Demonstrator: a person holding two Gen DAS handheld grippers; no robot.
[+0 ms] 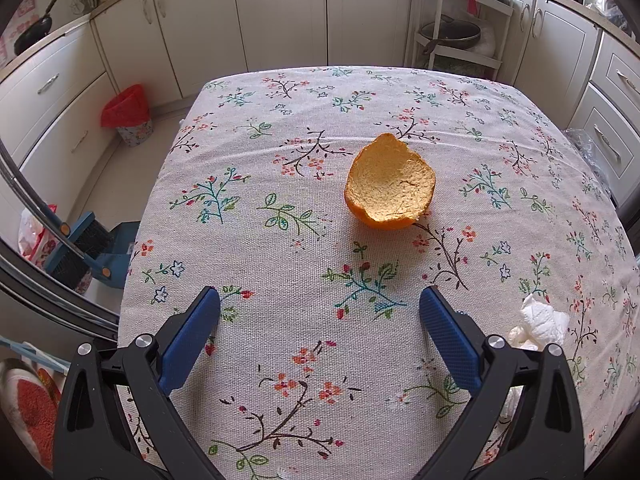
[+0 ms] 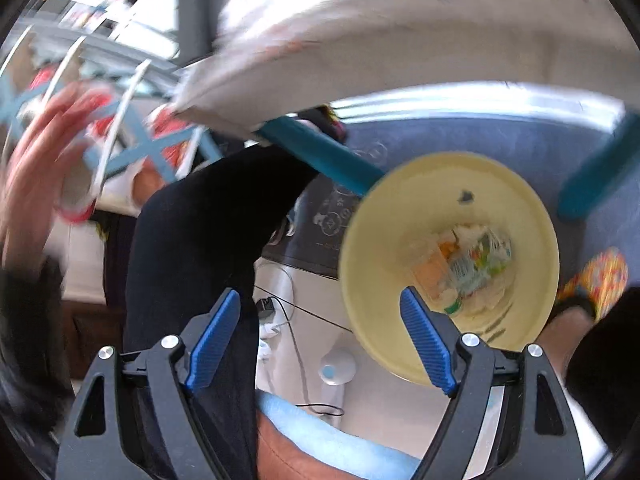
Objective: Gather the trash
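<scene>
Your left hand-held gripper (image 1: 320,300) hangs over the table (image 1: 280,120) with its jaws spread wide and nothing between them. Ahead of it, past the fingertips and a little to the right, the orange peel (image 1: 390,184) lies cupped on the floral cloth, pale inside facing up, well apart from both blue pads (image 1: 448,336). A crumpled tissue (image 1: 540,324) sits on the cloth just beside your right-hand finger, partly hidden behind the black frame. Off the table's left edge, a small bin with a red liner (image 1: 127,114) stands on the floor by the cabinets, and a broom and dustpan (image 1: 92,252) lean nearer to you.

Your right hand-held gripper (image 2: 320,296) is also wide, jaws empty, pointing down below the table edge. The picture here is blurred. Under its right finger sits a pale yellow bin (image 2: 400,208), round and open, with wrappers and scraps (image 2: 468,268) already at its bottom. The cloth-draped corner of the table shows above, and a dark trouser leg (image 2: 192,240) fills the middle left.
</scene>
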